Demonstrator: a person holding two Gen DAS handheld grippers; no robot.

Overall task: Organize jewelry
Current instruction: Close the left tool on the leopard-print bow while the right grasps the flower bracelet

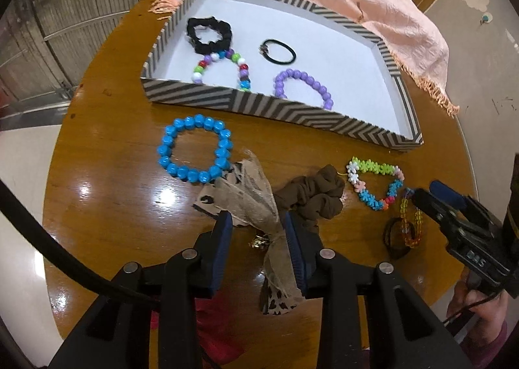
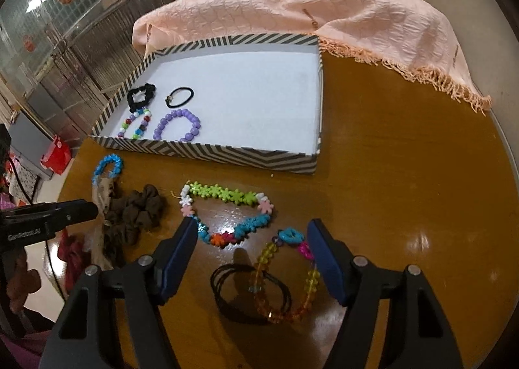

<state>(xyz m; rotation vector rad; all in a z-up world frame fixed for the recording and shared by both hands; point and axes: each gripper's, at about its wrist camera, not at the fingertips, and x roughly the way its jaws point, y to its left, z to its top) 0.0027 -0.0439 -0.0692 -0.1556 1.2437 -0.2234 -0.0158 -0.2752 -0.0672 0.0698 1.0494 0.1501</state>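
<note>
A striped tray (image 1: 269,106) (image 2: 207,154) holds a black scrunchie (image 1: 209,34), a multicolour bead bracelet (image 1: 223,68), a black hair tie (image 1: 279,51) and a purple bead bracelet (image 1: 303,86). On the table lie a blue bead bracelet (image 1: 194,153), a brown scrunchie (image 1: 311,197) and a flower bead bracelet (image 2: 227,213). My left gripper (image 1: 258,223) is open, its jaws on either side of a tan leopard-print ribbon (image 1: 249,197). My right gripper (image 2: 253,232) is open above an amber bead bracelet (image 2: 285,284) and black hair ties (image 2: 249,294).
A peach fringed scarf (image 2: 324,5) drapes over the round wooden table (image 2: 405,174) behind the tray. Red fabric (image 1: 214,333) lies under my left gripper near the table's front edge. The right gripper shows at the right edge of the left wrist view (image 1: 431,197).
</note>
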